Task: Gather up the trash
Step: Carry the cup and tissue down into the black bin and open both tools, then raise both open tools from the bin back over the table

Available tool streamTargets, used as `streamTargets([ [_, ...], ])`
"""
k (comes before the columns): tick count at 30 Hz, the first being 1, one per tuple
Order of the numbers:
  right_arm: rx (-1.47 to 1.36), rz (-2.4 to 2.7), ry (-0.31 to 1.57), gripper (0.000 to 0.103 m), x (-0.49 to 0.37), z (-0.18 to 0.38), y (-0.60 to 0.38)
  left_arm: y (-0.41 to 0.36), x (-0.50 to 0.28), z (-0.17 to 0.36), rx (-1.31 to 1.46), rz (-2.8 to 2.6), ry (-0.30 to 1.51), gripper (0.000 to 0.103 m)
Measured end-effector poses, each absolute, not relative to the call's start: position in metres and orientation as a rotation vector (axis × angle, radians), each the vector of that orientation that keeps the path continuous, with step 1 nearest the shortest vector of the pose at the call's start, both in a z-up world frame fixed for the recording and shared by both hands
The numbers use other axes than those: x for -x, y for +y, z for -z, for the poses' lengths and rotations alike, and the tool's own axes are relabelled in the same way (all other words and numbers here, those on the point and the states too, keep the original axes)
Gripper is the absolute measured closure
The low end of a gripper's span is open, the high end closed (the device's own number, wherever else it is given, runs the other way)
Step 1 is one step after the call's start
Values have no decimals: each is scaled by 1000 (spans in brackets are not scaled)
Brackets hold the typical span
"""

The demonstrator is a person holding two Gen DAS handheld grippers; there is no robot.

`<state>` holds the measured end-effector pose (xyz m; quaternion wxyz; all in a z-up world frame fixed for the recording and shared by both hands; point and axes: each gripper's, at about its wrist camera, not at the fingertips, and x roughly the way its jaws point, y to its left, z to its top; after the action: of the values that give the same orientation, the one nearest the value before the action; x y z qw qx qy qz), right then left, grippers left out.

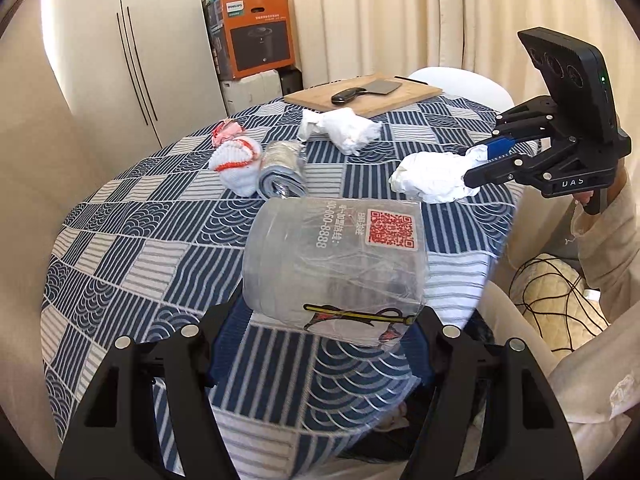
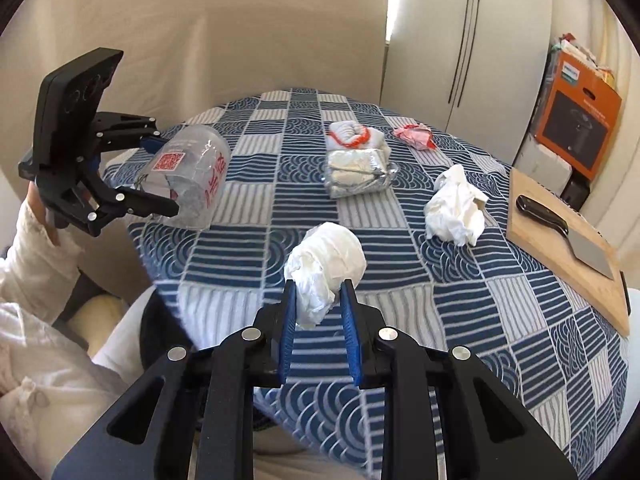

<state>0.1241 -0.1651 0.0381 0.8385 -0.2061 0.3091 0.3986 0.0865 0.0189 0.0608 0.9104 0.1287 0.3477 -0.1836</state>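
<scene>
Fingers of the left gripper [image 1: 320, 344] clamp a clear plastic cup [image 1: 336, 264]; the right gripper [image 2: 320, 300] pinches a crumpled tissue wad [image 2: 324, 268].

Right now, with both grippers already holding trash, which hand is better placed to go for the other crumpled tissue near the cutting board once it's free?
Probably the right gripper: the loose tissue lies on its side, near the cutting board. The left gripper holds the plastic cup at the far side.
</scene>
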Motion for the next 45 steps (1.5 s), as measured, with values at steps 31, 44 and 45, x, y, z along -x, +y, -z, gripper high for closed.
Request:
streamTargets([
  [31,452,-991,642,82,10,2,-174,-20,32,-23,-248,425,710,35],
  [44,462,-961,676,24,5,41,-167,-15,33,10,-214,408,735,6],
  [45,460,-957,675,23,4,41,-169,-14,32,10,-214,402,735,6],
])
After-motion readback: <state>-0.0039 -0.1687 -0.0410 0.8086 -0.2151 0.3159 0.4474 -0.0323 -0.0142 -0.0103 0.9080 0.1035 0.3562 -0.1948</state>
